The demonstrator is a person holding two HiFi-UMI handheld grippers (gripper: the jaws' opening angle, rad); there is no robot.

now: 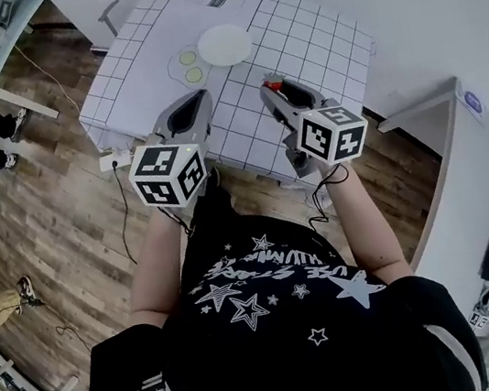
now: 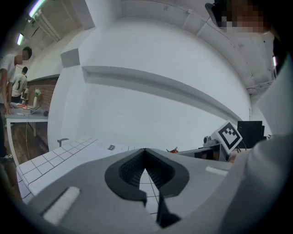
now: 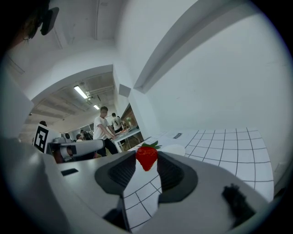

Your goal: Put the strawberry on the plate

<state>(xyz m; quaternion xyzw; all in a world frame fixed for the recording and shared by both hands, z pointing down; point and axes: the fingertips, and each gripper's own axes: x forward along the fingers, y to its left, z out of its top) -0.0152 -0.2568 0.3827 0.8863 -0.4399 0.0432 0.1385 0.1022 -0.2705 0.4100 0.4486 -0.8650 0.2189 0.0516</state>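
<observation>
The worktop (image 1: 311, 39) is sitting in front of you, and you are holding both grippers up over its near edge. This is where things could be going wrong. If the berry is slipping out here, it is landing on the bare worktop or rolling off to the floor (image 1: 60, 202), not onto the plate (image 1: 224, 45).

The plate is lying farther off, near the middle of the worktop, well apart from both grippers. It is looking flat to me, so I am guessing a berry dropped from high up is rolling right off it.

The left gripper (image 2: 145, 153) is keeping its jaws pressed together at the tips, with nothing between them. The right gripper (image 3: 146, 161) is squeezing the strawberry (image 3: 147, 155), with its jaws narrow around it. Squeezing too hard is squashing a soft berry. Squeezing too little is letting it drop.

Two green rounds (image 1: 187, 57) are lying just beside the plate, so aiming too far left is putting the berry on them.

The strawberry is sitting right at the tips of the right gripper. It is being pinched from both sides, with its green leaves on top and its pointed end hanging down. It is up in the air, not touching the worktop.
</observation>
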